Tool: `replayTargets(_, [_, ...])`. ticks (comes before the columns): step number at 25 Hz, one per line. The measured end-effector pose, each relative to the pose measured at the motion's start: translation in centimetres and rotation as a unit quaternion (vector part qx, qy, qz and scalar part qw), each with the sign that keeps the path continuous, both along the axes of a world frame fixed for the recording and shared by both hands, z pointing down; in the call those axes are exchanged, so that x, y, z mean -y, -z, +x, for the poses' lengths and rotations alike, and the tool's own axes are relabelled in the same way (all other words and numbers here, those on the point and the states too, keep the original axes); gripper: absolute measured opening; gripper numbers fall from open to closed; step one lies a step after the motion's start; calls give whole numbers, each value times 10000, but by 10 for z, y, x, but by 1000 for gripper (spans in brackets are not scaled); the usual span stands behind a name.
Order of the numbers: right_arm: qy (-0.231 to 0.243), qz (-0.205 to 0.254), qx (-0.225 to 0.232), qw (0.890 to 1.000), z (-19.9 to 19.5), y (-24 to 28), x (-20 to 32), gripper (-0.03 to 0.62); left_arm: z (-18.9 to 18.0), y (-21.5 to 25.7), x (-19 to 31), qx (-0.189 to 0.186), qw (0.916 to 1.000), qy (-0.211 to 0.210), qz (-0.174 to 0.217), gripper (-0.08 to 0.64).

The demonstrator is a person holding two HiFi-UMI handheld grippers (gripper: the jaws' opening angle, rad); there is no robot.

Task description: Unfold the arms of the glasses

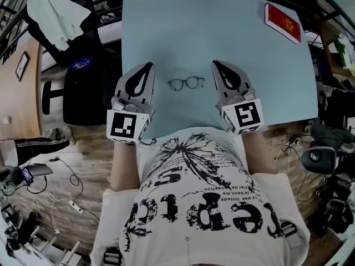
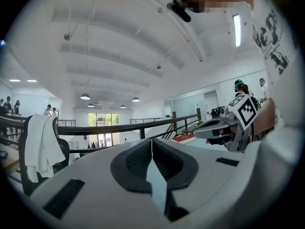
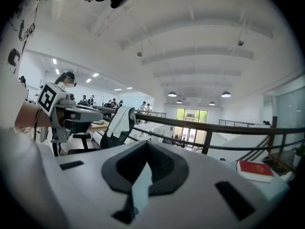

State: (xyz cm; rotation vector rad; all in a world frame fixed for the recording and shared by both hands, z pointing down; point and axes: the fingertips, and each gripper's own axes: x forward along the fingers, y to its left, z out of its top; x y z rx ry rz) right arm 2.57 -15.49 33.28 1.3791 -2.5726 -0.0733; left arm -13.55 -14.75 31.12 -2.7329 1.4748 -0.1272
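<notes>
Left gripper [image 1: 148,66] sits at 9 o'clock of glasses [image 1: 187,83], right gripper [image 1: 215,64] at 3 o'clock, both near them but not touching; glasses lie on table [image 1: 166,26], book [image 1: 283,22] well apart at 1 o'clock. Left gripper view: jaws pressed together, empty. Right gripper view: jaws likewise closed on nothing.

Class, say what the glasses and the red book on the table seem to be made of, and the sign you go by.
The glasses: thin dark frame, likely metal or slim plastic, as the rims look wire-fine. The clear lenses show the table through them. The red book: probably a card cover, flat with a pale page edge.
</notes>
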Motion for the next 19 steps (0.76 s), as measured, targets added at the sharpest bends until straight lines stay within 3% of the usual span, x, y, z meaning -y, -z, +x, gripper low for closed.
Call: replayTargets(19, [-392,-108,-109,9991,12,-14,8,8,13,-14,3,108,9995,-194,-211,21])
